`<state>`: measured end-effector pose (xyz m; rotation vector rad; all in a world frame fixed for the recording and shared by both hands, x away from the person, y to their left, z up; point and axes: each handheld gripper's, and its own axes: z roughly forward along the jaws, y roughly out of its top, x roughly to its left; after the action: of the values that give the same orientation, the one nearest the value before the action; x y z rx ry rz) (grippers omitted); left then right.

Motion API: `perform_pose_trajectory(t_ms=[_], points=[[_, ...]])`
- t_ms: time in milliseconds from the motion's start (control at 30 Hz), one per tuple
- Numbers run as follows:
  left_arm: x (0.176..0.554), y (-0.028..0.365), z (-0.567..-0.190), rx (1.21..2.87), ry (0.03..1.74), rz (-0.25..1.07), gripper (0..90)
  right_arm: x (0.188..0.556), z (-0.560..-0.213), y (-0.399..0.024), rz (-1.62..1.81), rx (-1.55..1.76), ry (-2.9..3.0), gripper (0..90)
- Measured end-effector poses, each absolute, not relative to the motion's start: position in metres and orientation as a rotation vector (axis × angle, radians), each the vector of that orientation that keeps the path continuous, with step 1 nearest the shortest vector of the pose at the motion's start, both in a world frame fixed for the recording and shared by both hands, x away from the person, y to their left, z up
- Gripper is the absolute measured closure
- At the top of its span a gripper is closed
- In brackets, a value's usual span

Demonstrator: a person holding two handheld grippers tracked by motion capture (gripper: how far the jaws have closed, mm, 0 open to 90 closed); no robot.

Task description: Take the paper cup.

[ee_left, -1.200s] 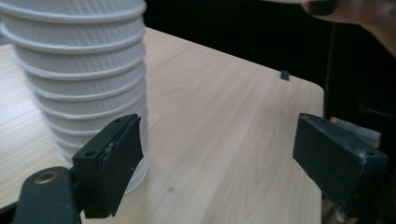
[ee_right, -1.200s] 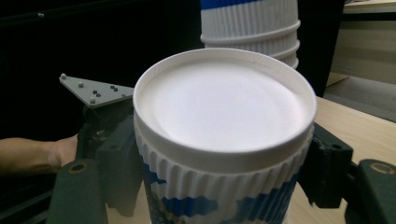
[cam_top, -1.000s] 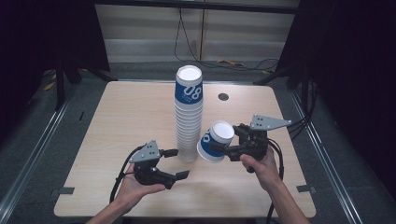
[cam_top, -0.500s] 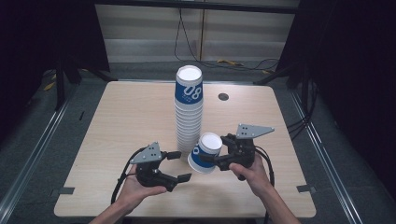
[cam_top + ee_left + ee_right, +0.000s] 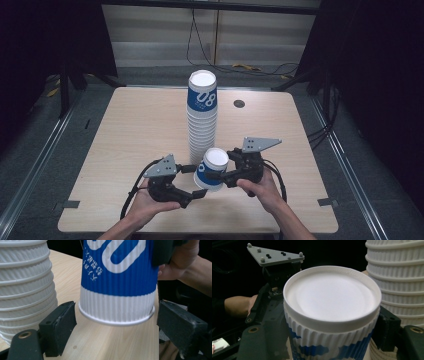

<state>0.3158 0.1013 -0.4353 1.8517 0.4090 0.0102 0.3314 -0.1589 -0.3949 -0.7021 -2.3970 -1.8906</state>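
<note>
Our right gripper (image 5: 216, 176) jaws clamped on the blue-and-white cup (image 5: 212, 169), our left gripper (image 5: 192, 181) jaws apart around its base.

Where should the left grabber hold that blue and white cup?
Probably on the white ribbed band at the cup rim end, one pad each side. The left gripper already straddles it with open jaws, and the right gripper grips the other end.

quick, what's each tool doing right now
Left tool: open, jaws either side of the cup, not touching.
Right tool: shut on the cup.
</note>
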Motion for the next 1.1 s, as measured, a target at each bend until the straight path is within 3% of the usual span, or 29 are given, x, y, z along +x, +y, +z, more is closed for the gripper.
perform_pose_trajectory(t_ms=[733, 1100], points=[[0.317, 0.092, -0.443, 1.891, 0.382, 0.003, 11.3, 0.329, -0.405, -0.138, -1.834, -0.667, -2.403, 27.9], [0.319, 0.093, -0.441, 1.9, 0.369, 0.02, 18.1, 0.327, -0.406, -0.134, -1.824, -0.648, -2.44, 27.0]])
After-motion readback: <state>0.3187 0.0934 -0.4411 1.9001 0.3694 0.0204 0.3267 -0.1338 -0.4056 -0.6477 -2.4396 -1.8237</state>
